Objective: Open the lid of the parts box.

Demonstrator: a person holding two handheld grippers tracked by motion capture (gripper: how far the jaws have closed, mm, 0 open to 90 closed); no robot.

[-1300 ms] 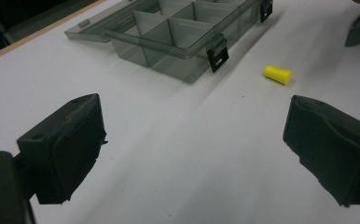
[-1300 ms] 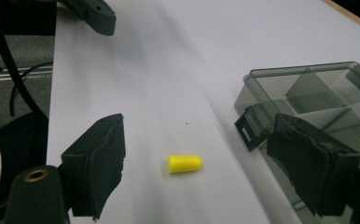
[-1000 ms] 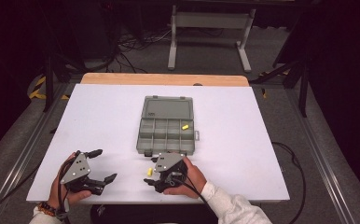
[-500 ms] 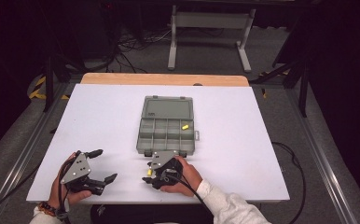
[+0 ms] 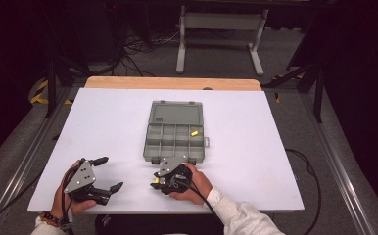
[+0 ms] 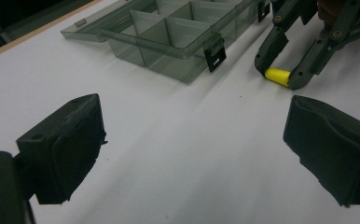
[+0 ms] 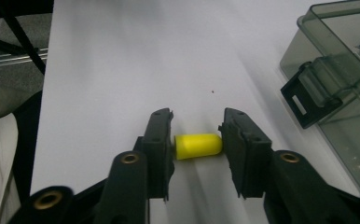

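Note:
A yellow foam plug (image 7: pixel 197 145) lies on the white table (image 5: pixel 255 161), just in front of an open grey compartment box (image 5: pixel 163 148). My right gripper (image 7: pixel 198 128) has just been closing, and its pads now touch both ends of the plug. From the left gripper view the same plug (image 6: pixel 277 76) sits between the right gripper's fingertips (image 6: pixel 301 80). A second yellow plug (image 5: pixel 194 132) rests in a compartment at the box's right side. My left gripper (image 5: pixel 110 173) stands open at the table's near left, nothing between its pads (image 6: pixel 68 140).
The box's lid (image 5: pixel 175 113) lies folded back flat on the far side. Its black latch (image 7: pixel 308 100) juts out close to the right of my right gripper. A wooden strip (image 5: pixel 172 83) runs along the table's far edge. Cables and a metal stand are on the floor beyond.
The right gripper's jaws have drawn together around the yellow plug. Both hands have stayed nearly where they were, and the left gripper is unchanged.

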